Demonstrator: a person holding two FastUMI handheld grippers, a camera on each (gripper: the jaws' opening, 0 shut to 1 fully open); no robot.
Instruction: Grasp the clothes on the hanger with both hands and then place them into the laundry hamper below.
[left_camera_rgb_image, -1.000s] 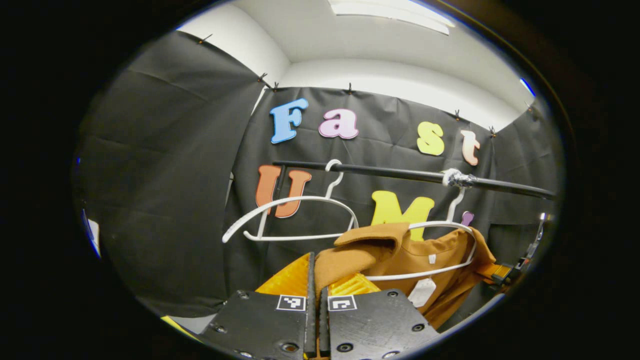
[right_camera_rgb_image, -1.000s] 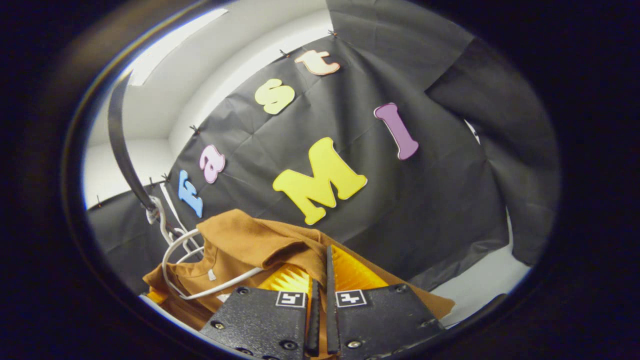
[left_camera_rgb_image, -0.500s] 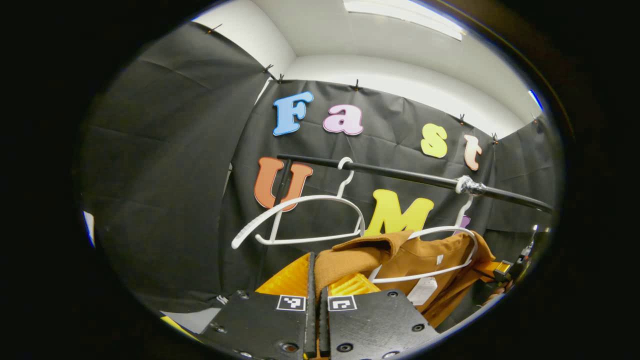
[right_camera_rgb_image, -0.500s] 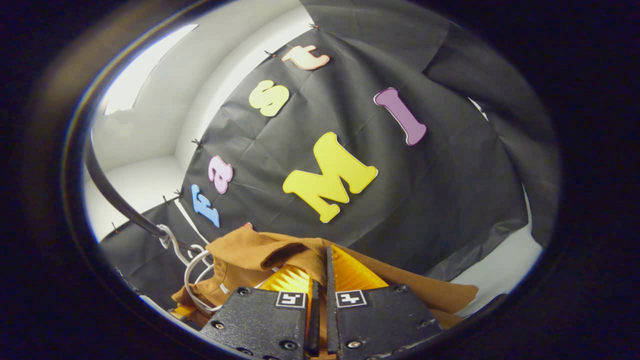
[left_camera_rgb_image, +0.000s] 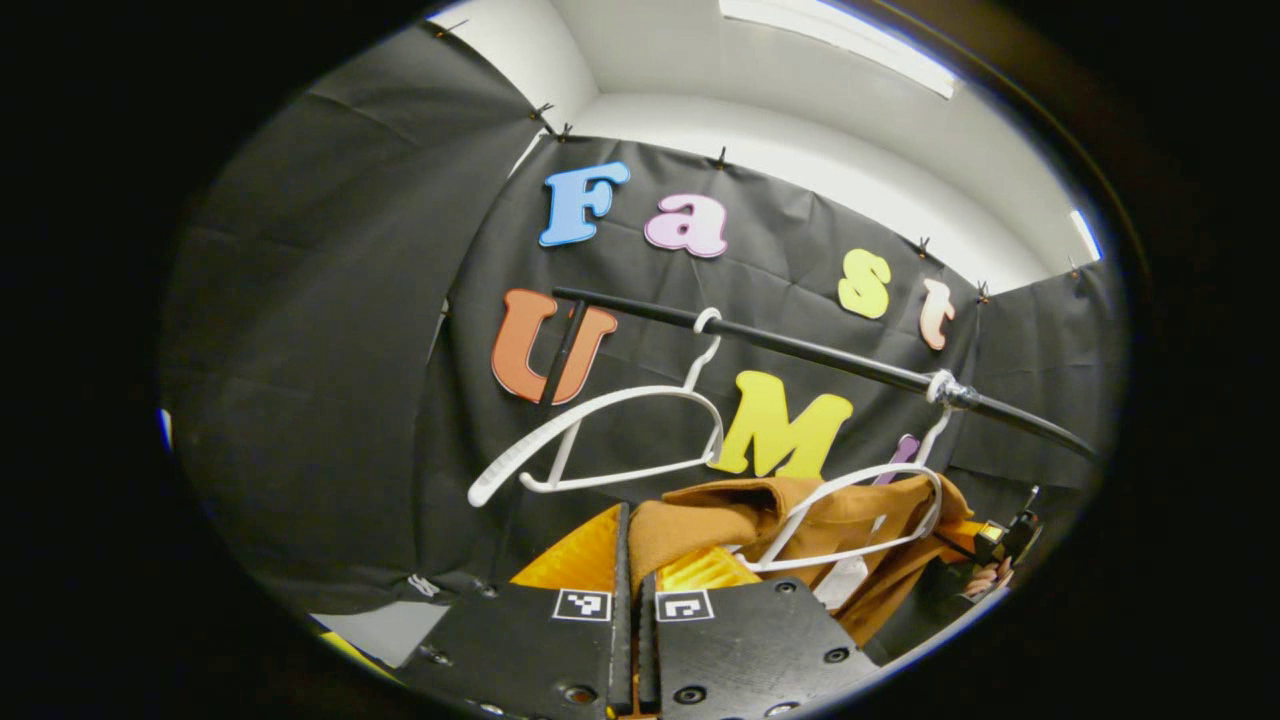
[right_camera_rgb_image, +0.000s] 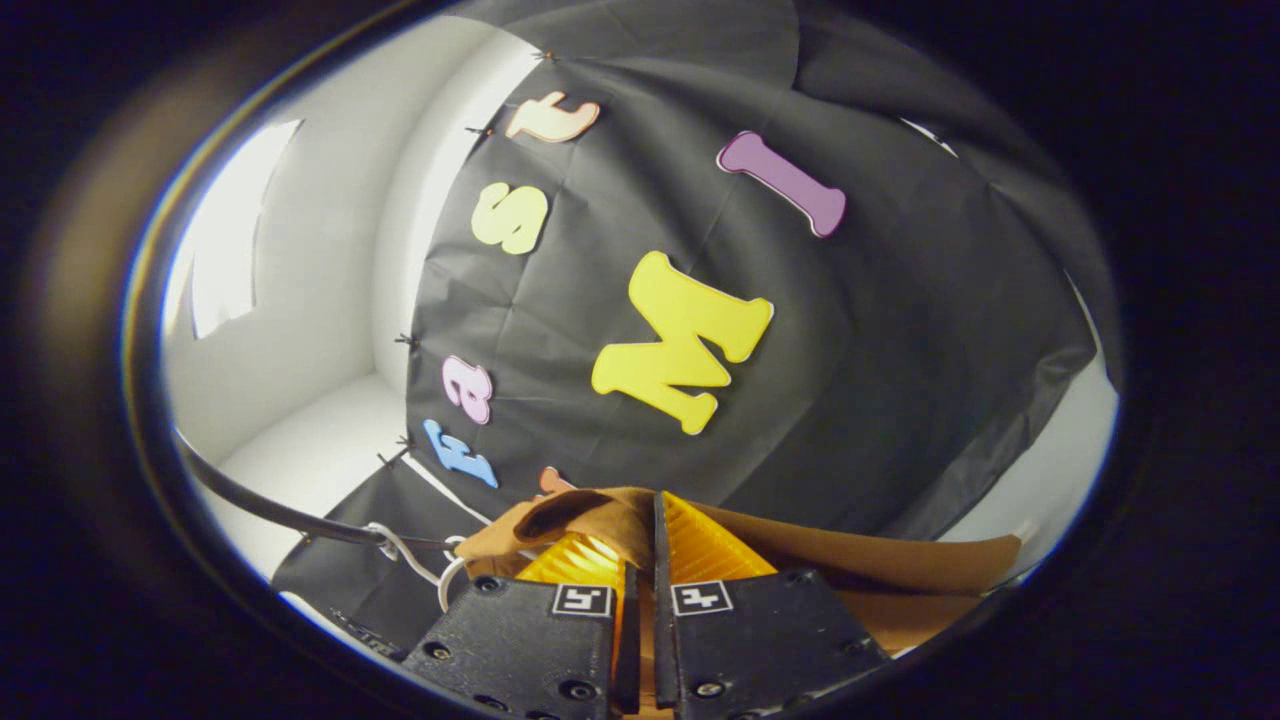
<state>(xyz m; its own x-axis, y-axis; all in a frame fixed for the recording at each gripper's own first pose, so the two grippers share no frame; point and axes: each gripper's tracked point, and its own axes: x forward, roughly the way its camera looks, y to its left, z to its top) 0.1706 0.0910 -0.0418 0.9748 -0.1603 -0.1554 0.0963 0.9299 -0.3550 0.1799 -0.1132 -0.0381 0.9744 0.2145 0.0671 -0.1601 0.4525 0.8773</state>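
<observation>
Brown shirt (left_camera_rgb_image: 850, 520) draped on white hanger (left_camera_rgb_image: 860, 505) below black rail (left_camera_rgb_image: 820, 355); shoulder pinched in closed left gripper (left_camera_rgb_image: 630, 560); empty hanger (left_camera_rgb_image: 610, 440) just beside. Best lifted clear of the hook before lowering. Other shoulder clamped in closed right gripper (right_camera_rgb_image: 640, 560), fabric (right_camera_rgb_image: 880, 565) trailing rightward; rail (right_camera_rgb_image: 270, 505) near.

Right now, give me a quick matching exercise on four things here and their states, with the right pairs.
Things:
1. brown garment
2. left white hanger
3. black rail
4. left tongs

States:
A. bare, hanging on the rail
B. shut on the garment's fabric
C. carries both hanger hooks
D. draped on the right white hanger, gripped at both ends

Pairs: 1-D, 2-A, 3-C, 4-B
</observation>
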